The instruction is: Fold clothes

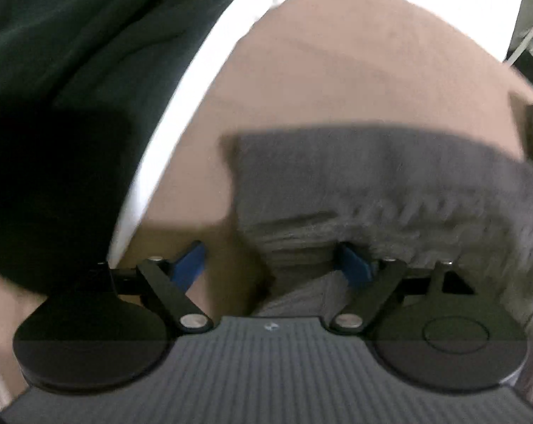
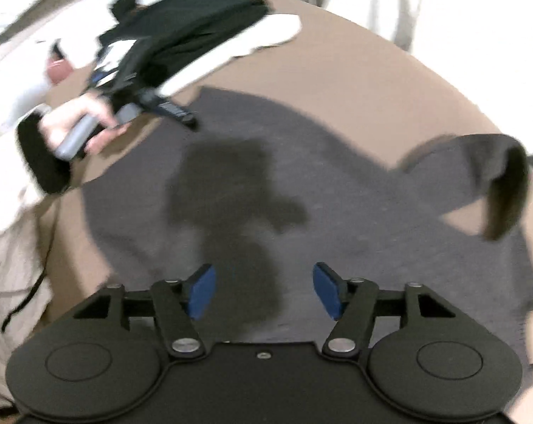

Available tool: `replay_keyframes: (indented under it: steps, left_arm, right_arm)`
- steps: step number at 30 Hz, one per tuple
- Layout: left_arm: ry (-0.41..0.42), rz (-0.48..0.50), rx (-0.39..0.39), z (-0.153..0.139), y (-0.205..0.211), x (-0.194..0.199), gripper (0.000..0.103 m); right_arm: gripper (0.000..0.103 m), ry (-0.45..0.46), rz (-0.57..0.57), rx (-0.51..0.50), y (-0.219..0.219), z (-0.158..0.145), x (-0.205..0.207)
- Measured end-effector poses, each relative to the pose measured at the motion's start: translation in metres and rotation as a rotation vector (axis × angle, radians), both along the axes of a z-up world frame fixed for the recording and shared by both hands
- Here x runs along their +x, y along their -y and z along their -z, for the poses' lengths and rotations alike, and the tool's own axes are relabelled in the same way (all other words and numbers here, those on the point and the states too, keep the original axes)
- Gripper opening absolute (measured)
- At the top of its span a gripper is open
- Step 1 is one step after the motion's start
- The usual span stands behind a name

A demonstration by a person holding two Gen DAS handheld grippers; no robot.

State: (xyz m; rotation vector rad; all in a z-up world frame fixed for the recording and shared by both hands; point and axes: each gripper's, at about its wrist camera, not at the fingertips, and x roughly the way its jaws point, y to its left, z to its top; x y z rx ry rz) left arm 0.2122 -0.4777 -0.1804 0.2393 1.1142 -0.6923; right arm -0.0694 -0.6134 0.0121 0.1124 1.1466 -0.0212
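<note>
Nearest us, in the right wrist view, our right gripper point(image 2: 264, 291) hangs over the grey garment point(image 2: 301, 190) with its blue pads wide apart and nothing between them. The garment lies spread on the tan surface point(image 2: 354, 70), filling the middle of the view, with one corner point(image 2: 492, 176) curled up at about three o'clock.

In the left wrist view, our left gripper point(image 1: 271, 265) also stands wide. The garment's ribbed edge point(image 1: 301, 247) lies bunched between the pads, and blur hides whether the right pad touches it; we read no grip.

We judge the risks to be a pad dragging that bunched hem and undoing the fold, or the curled corner getting folded in crooked.

Farther off, at ten o'clock, a dark garment point(image 2: 181, 24) lies partly over a white one point(image 2: 231, 49). We see no containers.
</note>
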Motion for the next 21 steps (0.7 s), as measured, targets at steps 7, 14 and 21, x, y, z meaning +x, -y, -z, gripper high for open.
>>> replay_keyframes:
  steps: [7,14,21]
  left_arm:
    - [0.116,0.106,-0.173,0.016,0.007,-0.002,0.012]
    - [-0.009,0.089,-0.296,0.027,-0.042,-0.007,0.017]
    - [-0.072,0.081,-0.363,0.041,-0.042,0.016,0.020]
  right_arm:
    - [0.069,-0.020,0.348,0.091,0.107,0.035,0.081]
    - [0.069,-0.008,0.528,0.138,0.167,0.083,0.109]
    - [0.073,-0.084,0.649,0.351,0.192,0.142,0.118]
